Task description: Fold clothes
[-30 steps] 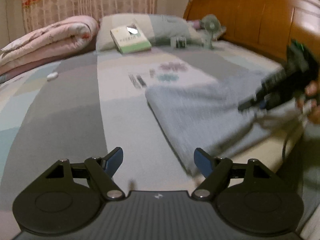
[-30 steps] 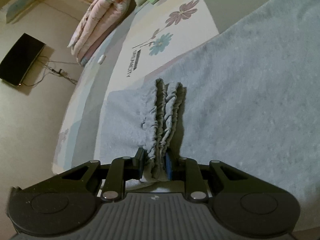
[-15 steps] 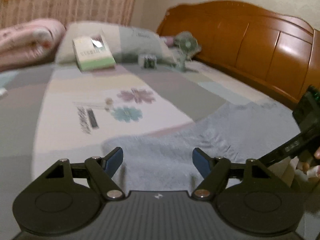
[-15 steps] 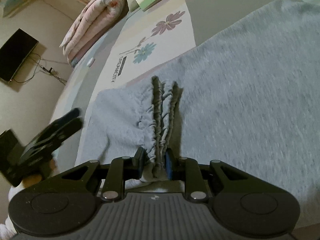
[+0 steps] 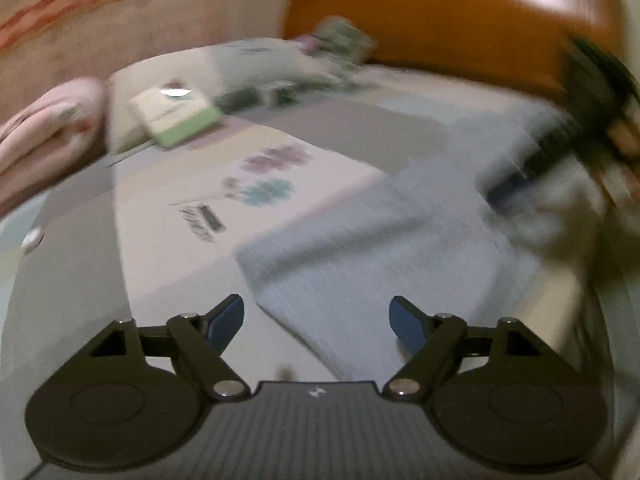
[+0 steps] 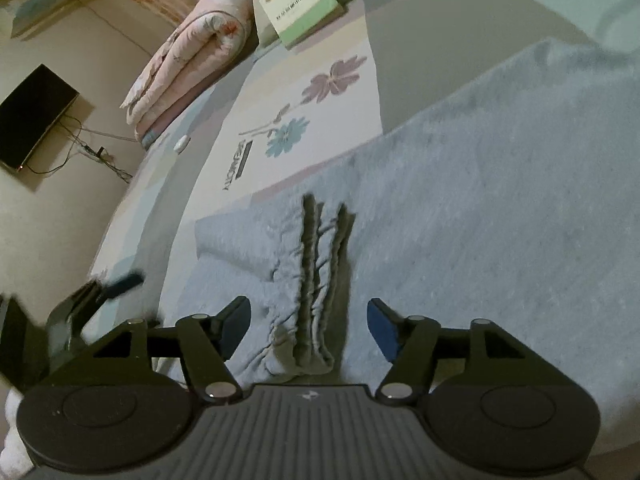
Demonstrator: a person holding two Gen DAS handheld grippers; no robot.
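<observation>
A light blue fleece garment [image 6: 480,184] lies spread on the bed, its gathered elastic waistband [image 6: 316,280] bunched into ridges. My right gripper [image 6: 308,326] stands open over that waistband, the cloth lying loose between its fingers. In the left wrist view, which is blurred by motion, the same garment [image 5: 360,248] reaches toward the near bed edge. My left gripper [image 5: 316,324] is open just above its near corner, holding nothing. The right gripper shows as a dark blur [image 5: 560,148] at the right. The left gripper shows as a blur [image 6: 100,296] at the lower left of the right wrist view.
The bed has a patchwork sheet with flower prints [image 6: 320,80]. A rolled pink quilt [image 6: 192,56], a green-and-white book [image 6: 304,4] on a pillow and a small white object [image 6: 182,144] lie farther up. A wooden headboard [image 5: 440,12] stands behind. A black screen [image 6: 32,116] hangs on the wall.
My right gripper has let go of the waistband and opened wide. The left gripper has swung fast, its view shifting back leftward, and it stays open over the garment's near corner.
</observation>
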